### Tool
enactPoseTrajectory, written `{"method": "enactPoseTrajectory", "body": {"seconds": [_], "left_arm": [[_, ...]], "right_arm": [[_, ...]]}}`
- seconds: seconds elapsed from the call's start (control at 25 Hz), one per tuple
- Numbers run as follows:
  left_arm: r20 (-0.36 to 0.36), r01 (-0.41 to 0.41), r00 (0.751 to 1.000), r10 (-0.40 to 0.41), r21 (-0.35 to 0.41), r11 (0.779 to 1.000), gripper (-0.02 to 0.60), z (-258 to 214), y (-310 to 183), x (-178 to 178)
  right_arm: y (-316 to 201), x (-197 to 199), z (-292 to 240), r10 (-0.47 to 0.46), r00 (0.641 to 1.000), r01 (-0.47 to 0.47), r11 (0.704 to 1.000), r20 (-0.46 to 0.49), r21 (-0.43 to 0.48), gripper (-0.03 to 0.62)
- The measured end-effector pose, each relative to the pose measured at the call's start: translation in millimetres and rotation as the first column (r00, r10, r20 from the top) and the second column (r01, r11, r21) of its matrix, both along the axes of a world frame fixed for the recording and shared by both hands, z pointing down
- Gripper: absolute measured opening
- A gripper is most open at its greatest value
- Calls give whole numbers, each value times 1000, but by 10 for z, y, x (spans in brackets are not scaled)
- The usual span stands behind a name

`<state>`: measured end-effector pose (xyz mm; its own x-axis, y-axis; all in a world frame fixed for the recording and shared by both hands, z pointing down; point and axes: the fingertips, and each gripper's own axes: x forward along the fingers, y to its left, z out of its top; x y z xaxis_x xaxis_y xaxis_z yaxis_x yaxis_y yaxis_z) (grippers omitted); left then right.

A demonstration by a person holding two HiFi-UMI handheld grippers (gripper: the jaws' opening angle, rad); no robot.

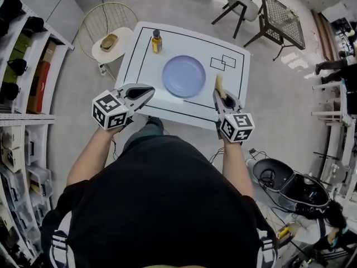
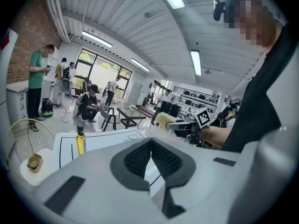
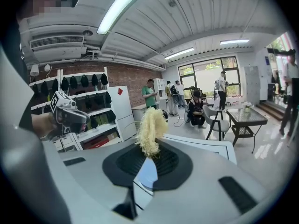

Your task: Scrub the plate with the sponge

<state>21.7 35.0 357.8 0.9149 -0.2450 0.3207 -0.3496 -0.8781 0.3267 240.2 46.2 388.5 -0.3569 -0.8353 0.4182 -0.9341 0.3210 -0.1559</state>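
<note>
A pale blue plate (image 1: pixel 184 75) lies in the middle of the white table (image 1: pixel 145 43). My right gripper (image 1: pixel 221 91) hovers at the plate's right edge, shut on a yellow sponge (image 1: pixel 220 85) that sticks up from its jaws; the right gripper view shows the same fibrous sponge (image 3: pixel 150 130) clamped at its lower end. My left gripper (image 1: pixel 149 89) is held just off the table's near left side, jaws closed with nothing between them (image 2: pixel 150 154). From the left gripper view I see the right gripper and its sponge (image 2: pixel 164 120) across the table.
A yellow bottle (image 1: pixel 157 41) stands at the table's far left (image 2: pixel 80 141). Black outlines are drawn on the tabletop (image 1: pixel 223 62). A round wire side table (image 1: pixel 109 29) with a small bowl sits left of the table. Shelves line the left wall; chairs and people stand beyond.
</note>
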Motion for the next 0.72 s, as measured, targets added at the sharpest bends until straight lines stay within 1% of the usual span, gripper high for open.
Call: {"method": "enactPoseTrajectory", "body": {"seconds": [0.44,0.72], "left_arm": [[4,5,1000,-5,-40,999,9,206,-446,-27],[10,17,1000,-17,-63,998,9,319,-696,-48]], "right_arm": [[-345,-28,377,-10,1000,9,997,-9,-82,35],[-547,-50,699,-23,1000,21,988,-8,-150,35]]}}
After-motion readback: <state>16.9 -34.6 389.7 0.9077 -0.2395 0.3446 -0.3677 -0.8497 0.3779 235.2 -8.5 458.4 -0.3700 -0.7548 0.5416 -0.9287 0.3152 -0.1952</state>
